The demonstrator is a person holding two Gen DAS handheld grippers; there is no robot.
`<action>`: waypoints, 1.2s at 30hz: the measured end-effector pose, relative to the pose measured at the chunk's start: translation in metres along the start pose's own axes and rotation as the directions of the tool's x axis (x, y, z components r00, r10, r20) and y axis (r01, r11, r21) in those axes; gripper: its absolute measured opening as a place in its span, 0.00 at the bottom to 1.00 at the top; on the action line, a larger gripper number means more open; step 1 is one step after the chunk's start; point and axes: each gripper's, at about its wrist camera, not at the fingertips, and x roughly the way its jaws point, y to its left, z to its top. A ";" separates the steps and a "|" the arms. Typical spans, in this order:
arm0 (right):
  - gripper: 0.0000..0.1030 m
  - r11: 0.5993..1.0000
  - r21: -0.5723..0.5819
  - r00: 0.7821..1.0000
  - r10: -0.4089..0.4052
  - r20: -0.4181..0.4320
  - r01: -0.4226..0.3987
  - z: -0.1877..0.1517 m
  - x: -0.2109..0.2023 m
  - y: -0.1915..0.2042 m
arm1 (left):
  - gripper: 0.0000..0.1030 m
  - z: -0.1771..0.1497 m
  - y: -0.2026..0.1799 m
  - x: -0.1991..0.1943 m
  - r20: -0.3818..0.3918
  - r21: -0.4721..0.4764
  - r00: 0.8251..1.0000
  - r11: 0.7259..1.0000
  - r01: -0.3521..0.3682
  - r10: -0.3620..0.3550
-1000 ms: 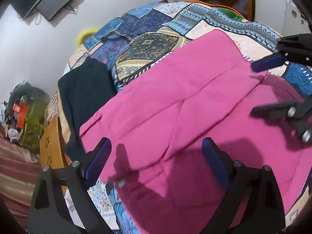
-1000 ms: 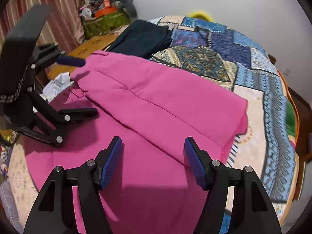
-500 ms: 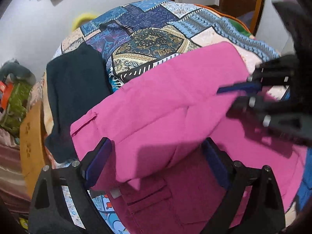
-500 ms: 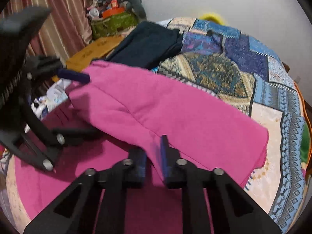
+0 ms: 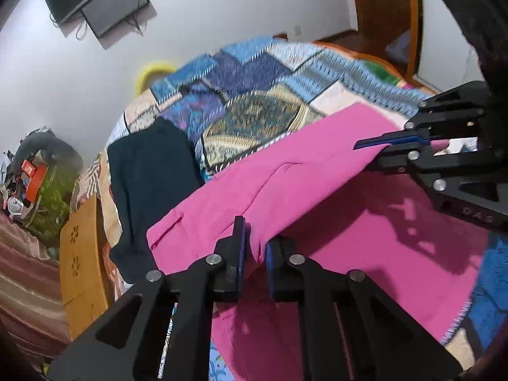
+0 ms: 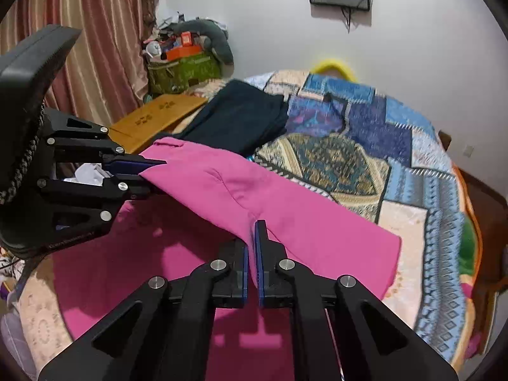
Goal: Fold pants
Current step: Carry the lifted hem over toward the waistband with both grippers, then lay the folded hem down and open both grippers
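Left wrist view: the left gripper (image 5: 254, 250), wide apart before, now pinches the pink pants (image 5: 285, 171) at the bottom middle.
Right side of this view: the right gripper (image 5: 377, 147) bites the lifted fold. "DAS" shows on its black body.
Right wrist view: the right gripper (image 6: 251, 254) still pinches the pants (image 6: 285, 222), which lie on the patchwork bedspread (image 6: 397, 165).
Left edge: the left gripper (image 6: 149, 174) holds the fold's corner. Its small writing is too blurry to read.
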 end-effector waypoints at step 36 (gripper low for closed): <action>0.09 0.996 0.071 0.995 0.057 -0.077 -0.051 -0.099 -0.058 0.059 | 0.21 -0.103 -0.054 -0.072 -0.005 -0.147 0.983 0.972 0.183 -0.186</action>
